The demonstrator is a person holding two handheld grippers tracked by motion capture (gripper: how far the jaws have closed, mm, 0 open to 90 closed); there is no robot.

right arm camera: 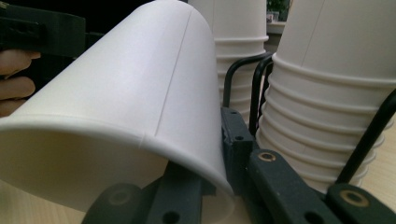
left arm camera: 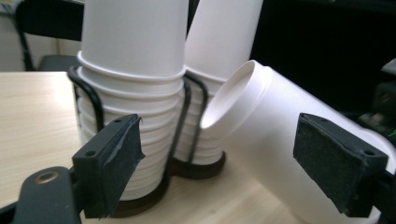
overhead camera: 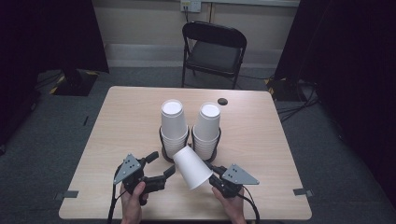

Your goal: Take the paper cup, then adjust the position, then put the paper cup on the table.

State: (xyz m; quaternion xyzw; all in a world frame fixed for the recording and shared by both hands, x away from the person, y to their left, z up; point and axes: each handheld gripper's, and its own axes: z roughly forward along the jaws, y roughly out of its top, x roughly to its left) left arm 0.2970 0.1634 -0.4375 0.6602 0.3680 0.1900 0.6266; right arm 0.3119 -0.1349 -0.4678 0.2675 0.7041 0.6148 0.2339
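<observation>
Single paper cup tilted, lower centre of high view, rim clamped by right gripper. Left gripper just beside it, jaws spread, holding nothing. Behind: two cup stacks in black wire holder on wooden table.

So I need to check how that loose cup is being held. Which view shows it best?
The high view: the whole loose cup shows, tilted, its rim at the right gripper. The right gripper view shows its wall and rim close up; the left gripper view shows its base between open jaws.
</observation>
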